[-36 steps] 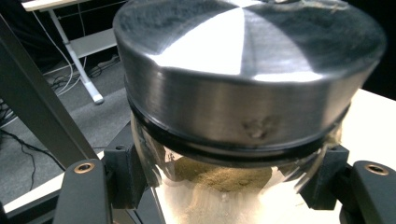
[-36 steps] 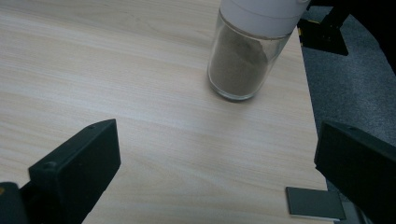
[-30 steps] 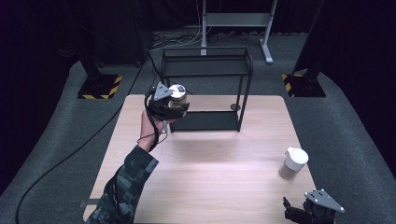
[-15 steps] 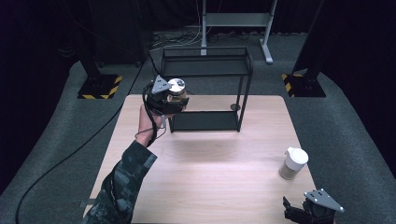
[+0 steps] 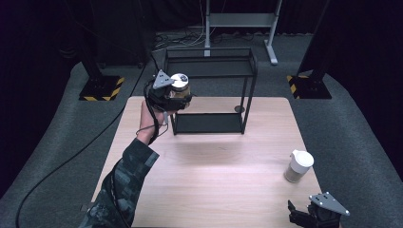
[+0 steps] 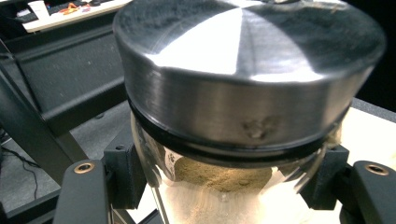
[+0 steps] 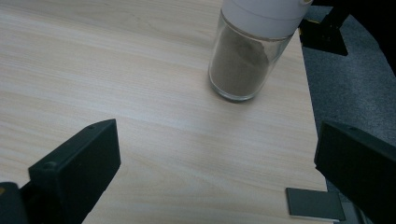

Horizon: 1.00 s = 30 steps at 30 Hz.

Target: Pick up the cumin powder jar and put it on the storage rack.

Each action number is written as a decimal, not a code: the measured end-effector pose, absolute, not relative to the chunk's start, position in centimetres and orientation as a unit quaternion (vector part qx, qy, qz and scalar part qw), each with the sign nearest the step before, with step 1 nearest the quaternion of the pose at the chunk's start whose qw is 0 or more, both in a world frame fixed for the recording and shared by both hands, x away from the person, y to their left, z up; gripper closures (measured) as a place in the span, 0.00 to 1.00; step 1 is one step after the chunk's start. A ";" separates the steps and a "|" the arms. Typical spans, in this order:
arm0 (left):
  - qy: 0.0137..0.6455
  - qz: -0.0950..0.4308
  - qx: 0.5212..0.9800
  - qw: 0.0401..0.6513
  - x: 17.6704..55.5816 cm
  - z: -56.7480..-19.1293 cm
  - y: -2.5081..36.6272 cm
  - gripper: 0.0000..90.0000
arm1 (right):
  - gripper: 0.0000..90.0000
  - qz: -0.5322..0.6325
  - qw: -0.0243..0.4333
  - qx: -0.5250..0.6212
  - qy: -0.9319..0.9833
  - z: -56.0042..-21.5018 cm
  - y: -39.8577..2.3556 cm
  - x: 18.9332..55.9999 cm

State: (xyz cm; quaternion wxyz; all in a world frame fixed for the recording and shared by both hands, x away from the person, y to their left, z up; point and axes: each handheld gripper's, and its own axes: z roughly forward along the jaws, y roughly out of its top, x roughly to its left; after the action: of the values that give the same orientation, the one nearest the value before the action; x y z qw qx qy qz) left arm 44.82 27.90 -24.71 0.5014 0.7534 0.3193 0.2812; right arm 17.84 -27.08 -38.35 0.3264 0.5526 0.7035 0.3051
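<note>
I've got the left tongs (image 5: 177,95) clamped on the round glass jar w/ steel lid (image 6: 243,88), below the lid; heavy-ish, slick, fragile. Right tongs (image 7: 217,163) gape wide, empty.

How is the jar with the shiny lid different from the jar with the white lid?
The metal-lidded jar is held up in the left gripper beside the black rack; the white-lidded jar stands on the table. One lid is flat steel, the other white plastic. Both are clear glass holding brownish powder.

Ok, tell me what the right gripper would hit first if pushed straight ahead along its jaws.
Probably the white-capped glass jar of brown powder, upright on the wooden table ahead of the open right gripper; depth is uncertain.
</note>
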 end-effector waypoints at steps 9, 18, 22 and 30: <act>0.318 0.277 0.754 0.504 45.1 -23.7 27.9 0.34 | 0.00 0.305 0.325 0.554 0.703 -38.4 -27.2 17.9; 0.322 0.270 0.752 0.508 45.7 -22.6 28.1 0.34 | 0.00 0.305 0.327 0.554 0.703 -38.3 -27.2 17.8; 0.323 0.268 0.750 0.512 45.9 -21.9 28.3 0.34 | 0.00 0.306 0.327 0.553 0.702 -38.3 -27.2 17.8; 0.327 0.269 0.746 0.514 46.3 -20.7 28.4 0.34 | 0.00 0.306 0.326 0.554 0.702 -38.3 -27.4 17.7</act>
State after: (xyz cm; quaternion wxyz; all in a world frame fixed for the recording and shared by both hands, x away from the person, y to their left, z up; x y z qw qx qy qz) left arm 46.33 28.37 -20.69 0.5144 0.7459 0.3270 0.2686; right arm 17.75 -27.38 -38.33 0.3263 0.5540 0.7019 0.3064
